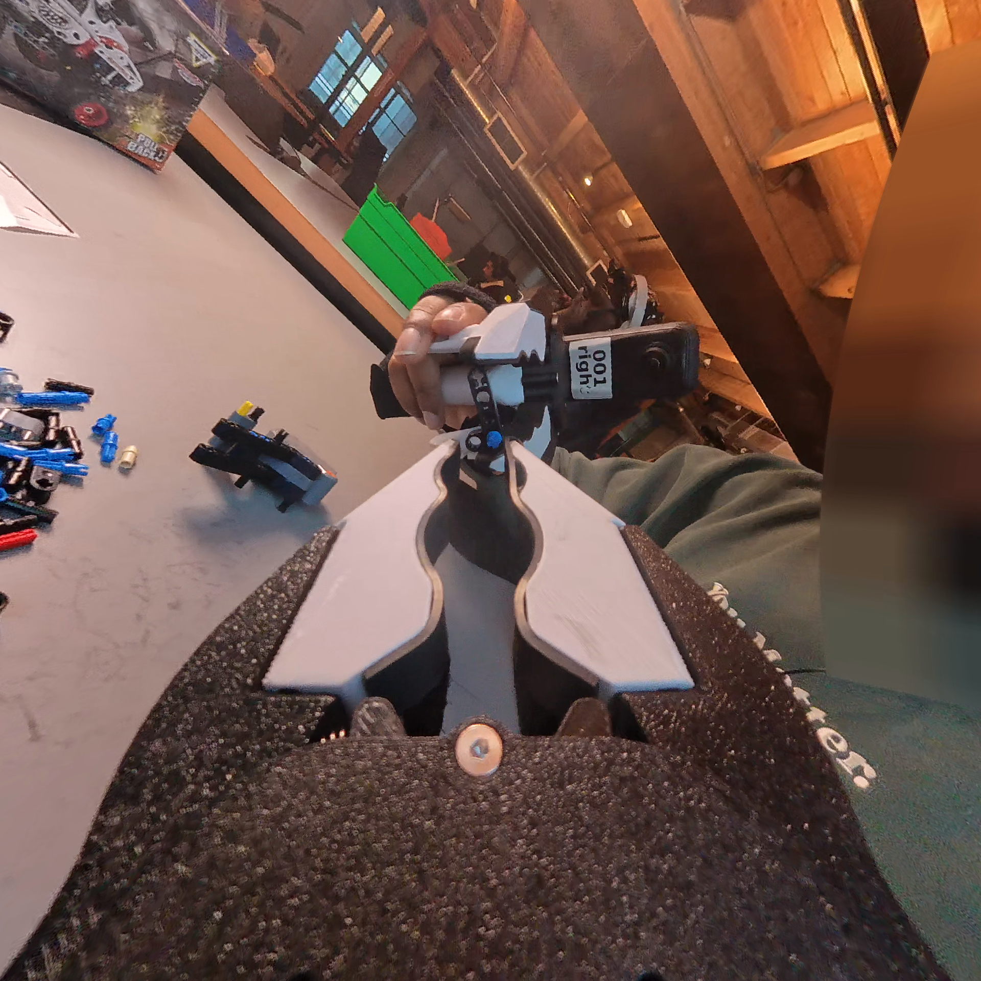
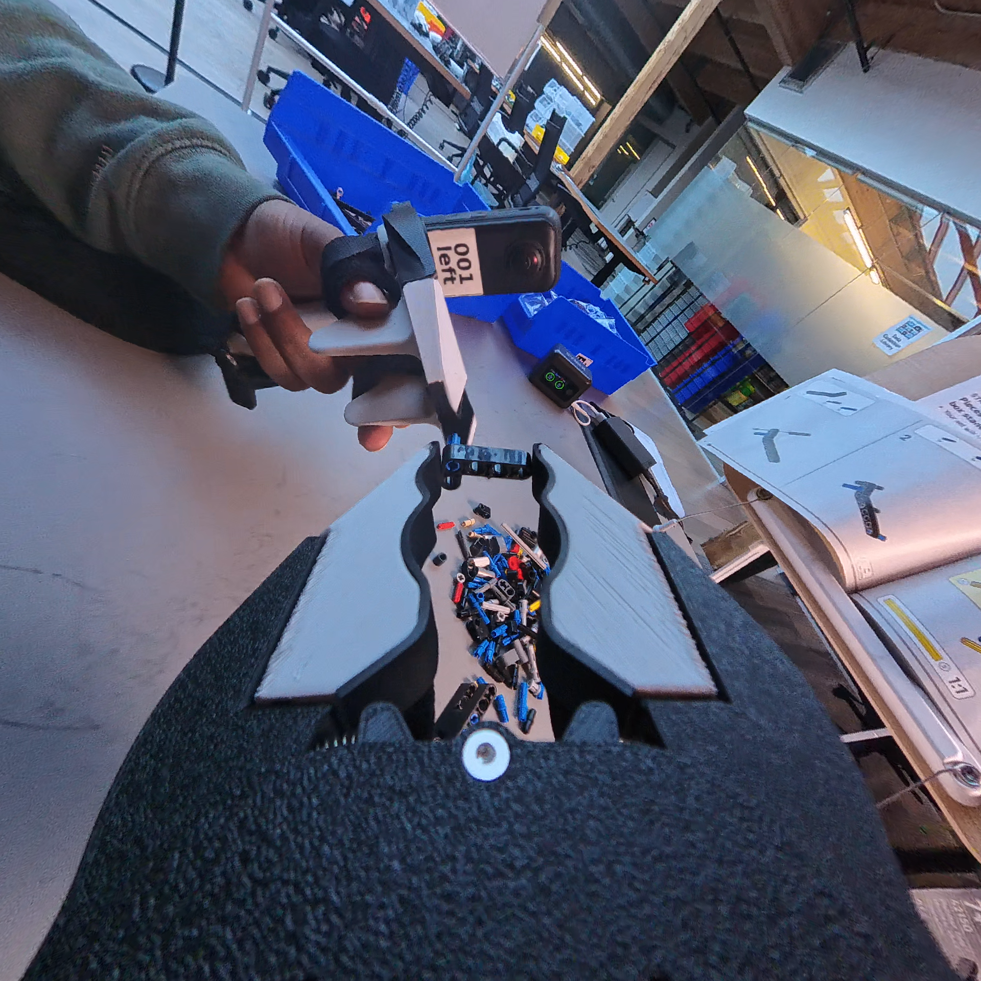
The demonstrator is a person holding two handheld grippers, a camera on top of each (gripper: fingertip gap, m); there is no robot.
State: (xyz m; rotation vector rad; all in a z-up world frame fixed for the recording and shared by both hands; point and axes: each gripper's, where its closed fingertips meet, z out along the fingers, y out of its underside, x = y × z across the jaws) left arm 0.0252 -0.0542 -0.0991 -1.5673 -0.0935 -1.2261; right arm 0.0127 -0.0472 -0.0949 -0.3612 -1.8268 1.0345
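The right tool (image 2: pixel 485 464) pinches a black holed beam (image 2: pixel 485 461) lengthwise between its tips, above the table (image 2: pixel 132 531). The left tool (image 1: pixel 480 451) nips a blue pin (image 1: pixel 493 438) at that beam's end. Loose pieces (image 2: pixel 499 600) lie below.

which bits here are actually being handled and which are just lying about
Handled: black beam clamped in the right gripper; blue pin at the left gripper.

Lying about: loose parts pile, half-built assembly, blue bins, instruction booklet, toy box.
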